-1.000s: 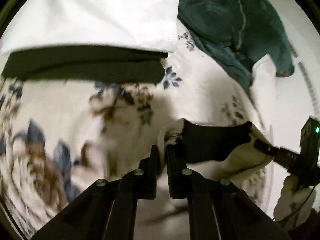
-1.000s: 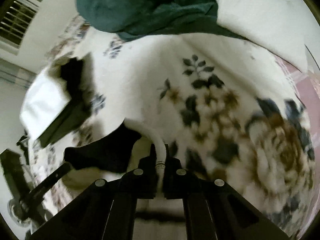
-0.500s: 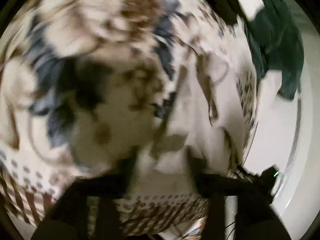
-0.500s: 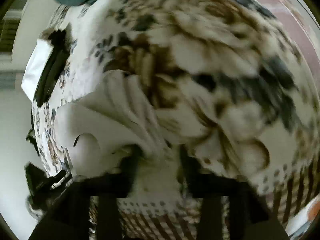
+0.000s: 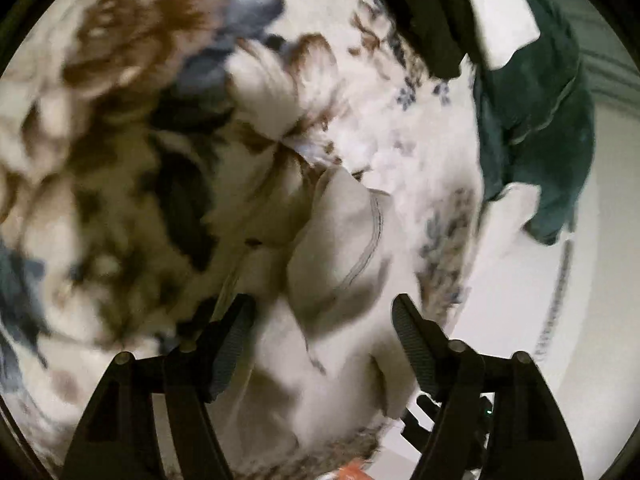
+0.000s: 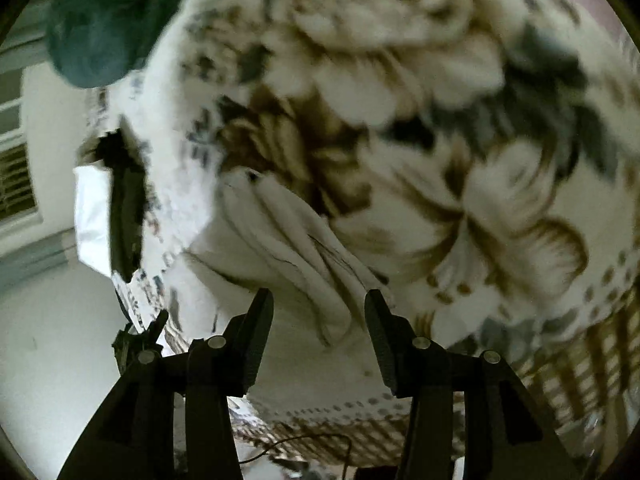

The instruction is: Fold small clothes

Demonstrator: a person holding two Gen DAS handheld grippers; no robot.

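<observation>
A small white garment [image 5: 340, 256] lies crumpled on the floral blanket [image 5: 120, 140], just beyond the fingers of my left gripper [image 5: 322, 320], which is open and empty. The same garment [image 6: 288, 240] lies in folds in the right wrist view, right ahead of my right gripper [image 6: 318, 312], also open and empty. The views are blurred by motion.
A stack of folded clothes, white over dark, [image 5: 460, 12] sits at the far side of the bed and also shows in the right wrist view [image 6: 108, 216]. A teal garment [image 5: 532, 120] lies in a heap near the bed's edge [image 6: 96, 32]. Pale floor lies beyond.
Both grippers were shut on the garment's edge a second ago; they have let go, opened and swung back. The garment now lies crumpled on the blanket.
</observation>
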